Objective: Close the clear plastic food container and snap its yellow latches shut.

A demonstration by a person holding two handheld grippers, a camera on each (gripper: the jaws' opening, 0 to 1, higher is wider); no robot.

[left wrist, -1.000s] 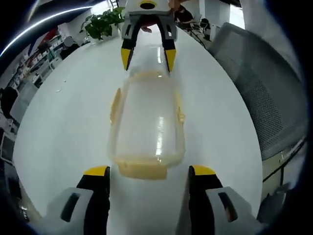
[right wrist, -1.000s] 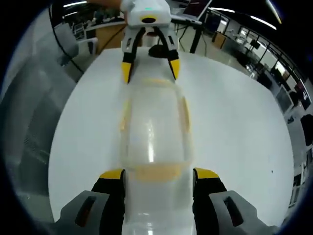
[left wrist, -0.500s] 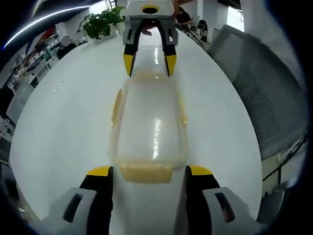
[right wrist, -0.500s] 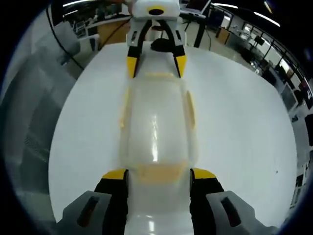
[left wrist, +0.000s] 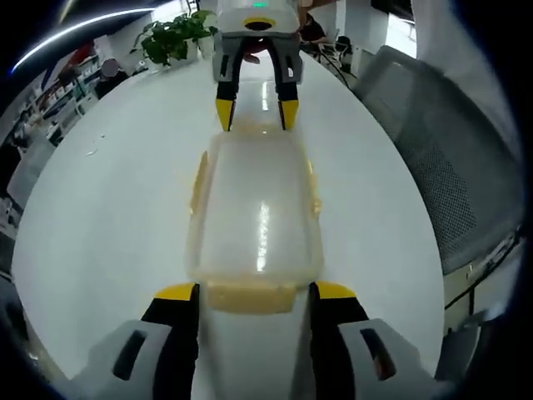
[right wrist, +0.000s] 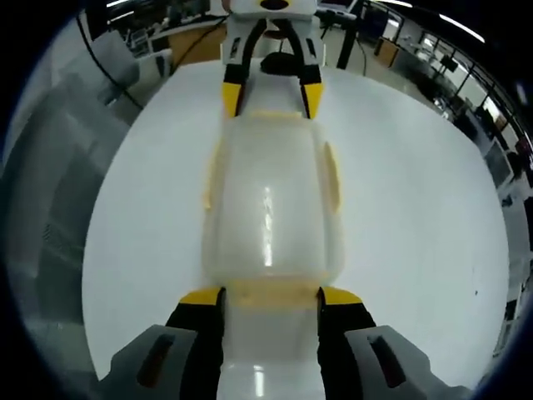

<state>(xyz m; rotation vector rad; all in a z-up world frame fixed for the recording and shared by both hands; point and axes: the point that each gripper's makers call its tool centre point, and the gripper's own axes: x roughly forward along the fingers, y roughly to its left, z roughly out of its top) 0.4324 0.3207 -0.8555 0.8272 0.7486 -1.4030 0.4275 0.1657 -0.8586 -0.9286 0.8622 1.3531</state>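
A clear plastic food container (left wrist: 254, 204) (right wrist: 271, 196) lies lengthwise on the white table (left wrist: 108, 192), lid on top. Yellow side latches (left wrist: 197, 179) (right wrist: 331, 175) stick out from its long sides. My left gripper (left wrist: 254, 292) is open, its yellow-tipped jaws closely flanking the yellow end latch (left wrist: 250, 297) at the near short end. At the far short end the right gripper (left wrist: 255, 112) faces it. In the right gripper view my right gripper (right wrist: 271, 296) is open, its jaws right beside the near end latch (right wrist: 271, 292), and the left gripper (right wrist: 271, 98) stands at the far end.
A grey mesh chair (left wrist: 437, 142) (right wrist: 50, 175) stands beside the table's edge. A potted plant (left wrist: 175, 37) sits at the table's far end. Office desks (right wrist: 179, 37) lie beyond the table. Bare white tabletop (right wrist: 416, 208) spreads on both sides of the container.
Both grippers have moved in towards the container's ends, and each pair of jaws has narrowed around its end latch. The container has stayed in place.
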